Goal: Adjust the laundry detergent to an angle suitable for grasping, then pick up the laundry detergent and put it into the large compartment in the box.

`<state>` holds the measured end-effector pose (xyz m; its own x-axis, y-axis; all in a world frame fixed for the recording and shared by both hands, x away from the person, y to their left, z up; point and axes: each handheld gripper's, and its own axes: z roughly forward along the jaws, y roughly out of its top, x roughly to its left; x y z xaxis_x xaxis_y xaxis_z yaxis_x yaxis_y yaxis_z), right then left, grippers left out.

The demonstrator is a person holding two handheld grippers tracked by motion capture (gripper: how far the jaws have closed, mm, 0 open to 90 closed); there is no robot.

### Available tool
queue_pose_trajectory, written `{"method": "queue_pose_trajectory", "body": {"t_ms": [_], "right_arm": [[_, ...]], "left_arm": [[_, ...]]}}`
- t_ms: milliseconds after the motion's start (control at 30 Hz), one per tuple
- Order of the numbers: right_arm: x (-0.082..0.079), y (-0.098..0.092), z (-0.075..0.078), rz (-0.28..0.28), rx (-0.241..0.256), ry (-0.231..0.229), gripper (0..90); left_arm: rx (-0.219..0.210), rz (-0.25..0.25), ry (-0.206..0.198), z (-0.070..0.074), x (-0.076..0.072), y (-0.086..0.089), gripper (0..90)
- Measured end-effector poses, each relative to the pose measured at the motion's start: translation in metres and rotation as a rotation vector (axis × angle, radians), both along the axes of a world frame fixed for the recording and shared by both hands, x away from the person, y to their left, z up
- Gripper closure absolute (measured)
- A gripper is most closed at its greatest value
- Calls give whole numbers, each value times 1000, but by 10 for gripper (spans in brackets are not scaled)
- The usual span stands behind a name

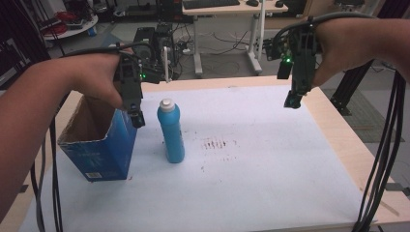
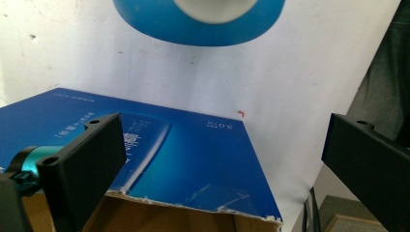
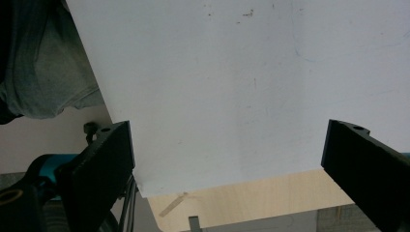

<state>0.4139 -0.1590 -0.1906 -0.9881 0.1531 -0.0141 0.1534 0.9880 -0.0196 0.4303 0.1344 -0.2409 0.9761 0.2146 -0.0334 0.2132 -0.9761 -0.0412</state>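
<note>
Bottle point(image 1: 171, 133) stands upright on the white sheet point(image 1: 270, 174), just right of the open blue box point(image 1: 104, 145), with its white cap point(image 1: 167, 103) on top. Its long axis is vertical. The left gripper point(image 1: 137, 117) hangs over the right edge of the box, very near the cap and a little to its left. In the left gripper view the jaws are spread wide with nothing between them, the box wall lies under them, and the bottle point(image 2: 199, 19) is seen from above just beyond the jaws.

The right gripper point(image 1: 293, 100) is held high over the far right part of the sheet, well apart from the bottle. Its jaws are also spread and empty, with only the sheet point(image 3: 251, 87) below.

I judge the left gripper is the nearer one by far. To take the bottle it must move a little to the right and go down, so that the jaws come around the body from the sides.
</note>
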Motion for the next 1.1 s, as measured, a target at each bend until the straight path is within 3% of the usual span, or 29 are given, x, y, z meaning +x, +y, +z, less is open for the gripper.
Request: {"method": "queue_pose_trajectory", "body": {"t_ms": [200,433,700,1100], "right_arm": [[-4,0,3,-9,5,-7,38],[-7,7,2,31,-6,-8,38],[-8,13,3,40,-7,-19,38],[-6,5,6,30,0,-26,38]], "left_arm": [[-1,2,-7,3,-4,2,18],[-6,27,-16,7,-7,5,18],[-10,38,-16,10,-10,11,18],[0,33,-12,8,-9,8,18]]}}
